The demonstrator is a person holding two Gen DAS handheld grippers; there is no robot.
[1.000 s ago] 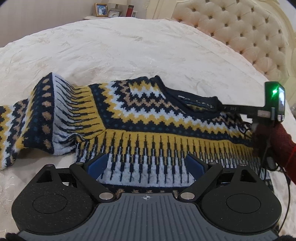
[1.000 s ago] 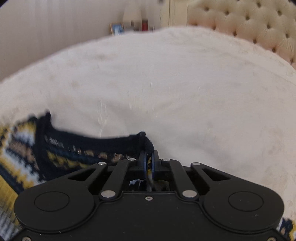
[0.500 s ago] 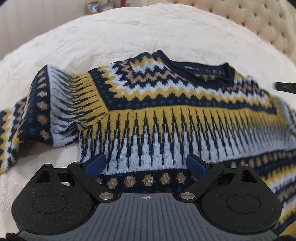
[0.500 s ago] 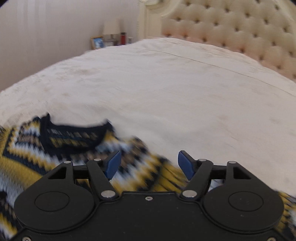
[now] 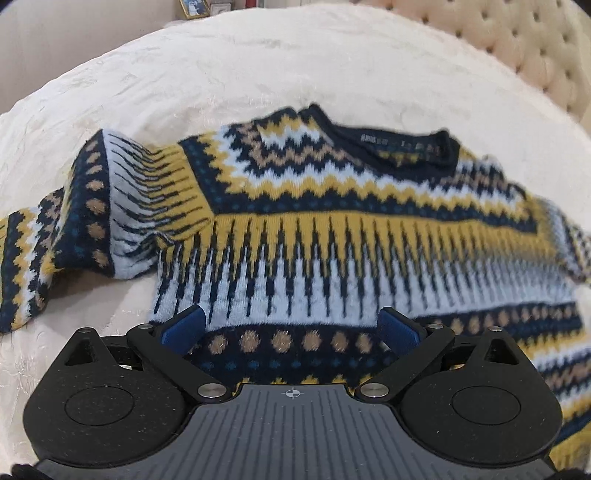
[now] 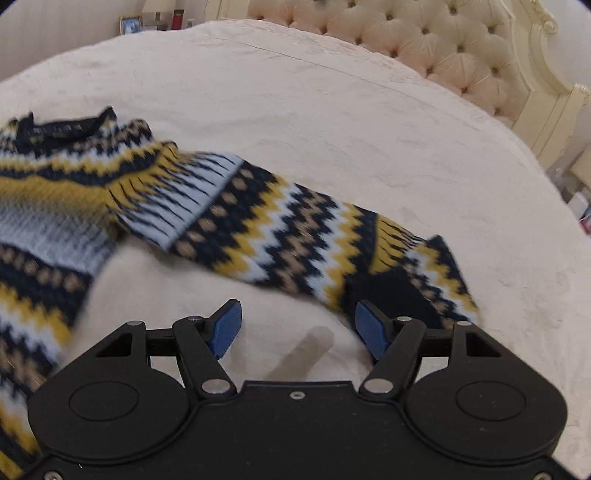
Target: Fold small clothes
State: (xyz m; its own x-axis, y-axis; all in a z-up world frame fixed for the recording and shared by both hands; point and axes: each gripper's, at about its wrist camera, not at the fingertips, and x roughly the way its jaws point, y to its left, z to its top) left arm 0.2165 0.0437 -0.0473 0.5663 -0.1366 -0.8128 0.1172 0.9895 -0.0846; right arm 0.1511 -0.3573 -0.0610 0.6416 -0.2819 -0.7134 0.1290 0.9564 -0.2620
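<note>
A small knitted sweater [image 5: 332, 229] in navy, yellow, white and tan lies spread on the cream bed, collar [image 5: 406, 147] at the far side. Its left sleeve [image 5: 55, 236] is rumpled and bent down. My left gripper [image 5: 291, 328] is open and empty, above the sweater's lower body. In the right wrist view the sweater's body [image 6: 48, 206] is at the left and its right sleeve [image 6: 295, 236] stretches to the right. My right gripper [image 6: 299, 328] is open and empty, above bare bedspread just in front of that sleeve, its right fingertip [image 6: 373, 328] near the cuff [image 6: 424, 288].
The cream bedspread [image 6: 332, 122] extends beyond the sweater. A tufted headboard [image 6: 443, 48] runs along the far right. A nightstand with a picture frame [image 6: 131, 24] and small items stands at the far left corner.
My right gripper let go of the sweater's collar, opened and pulled back to the right sleeve. My left gripper rose and moved back over the sweater's body, staying open.
</note>
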